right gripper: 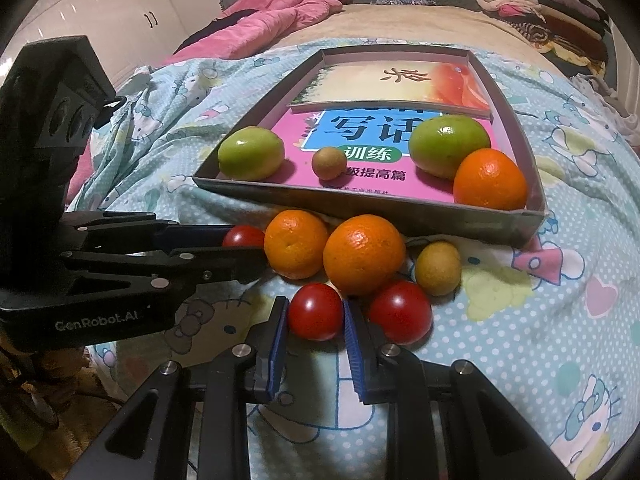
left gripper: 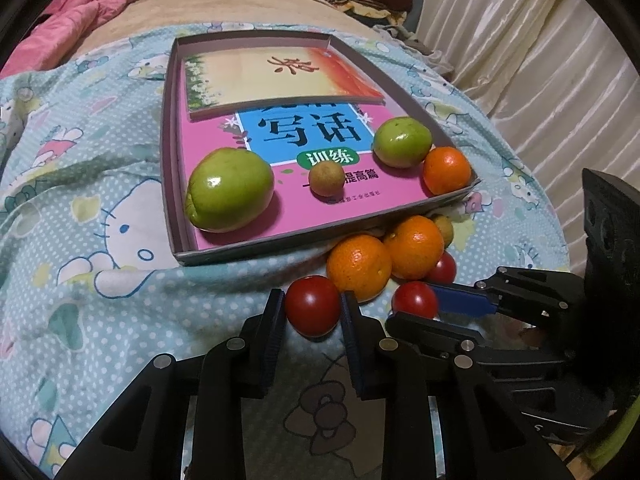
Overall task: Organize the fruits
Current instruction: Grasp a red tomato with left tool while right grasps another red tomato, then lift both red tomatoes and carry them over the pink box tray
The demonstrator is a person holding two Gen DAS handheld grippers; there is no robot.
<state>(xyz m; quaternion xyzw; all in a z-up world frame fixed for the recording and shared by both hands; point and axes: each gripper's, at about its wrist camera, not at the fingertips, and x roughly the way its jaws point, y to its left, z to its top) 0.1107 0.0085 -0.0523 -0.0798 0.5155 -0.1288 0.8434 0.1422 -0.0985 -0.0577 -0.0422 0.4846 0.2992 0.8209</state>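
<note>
My left gripper (left gripper: 313, 312) is shut on a red tomato (left gripper: 312, 310) on the bed; it also shows in the right wrist view (right gripper: 240, 240). My right gripper (right gripper: 315, 312) is shut on another red tomato (right gripper: 315, 311), seen in the left wrist view (left gripper: 414, 300) too. Beside them lie two oranges (right gripper: 295, 243) (right gripper: 363, 254), a third tomato (right gripper: 400, 312) and a small yellow-green fruit (right gripper: 437, 268). The shallow box (left gripper: 256, 250) holds two green fruits (left gripper: 229, 190) (left gripper: 402, 142), a small brown fruit (left gripper: 327, 178) and an orange (left gripper: 447, 170).
Two books (left gripper: 280, 76) line the box floor. The box rests on a blue cartoon-print sheet (left gripper: 100, 220). Pink bedding (right gripper: 272, 8) and piled clothes (right gripper: 532, 8) lie at the far side. A curtain (left gripper: 540, 40) hangs on the right.
</note>
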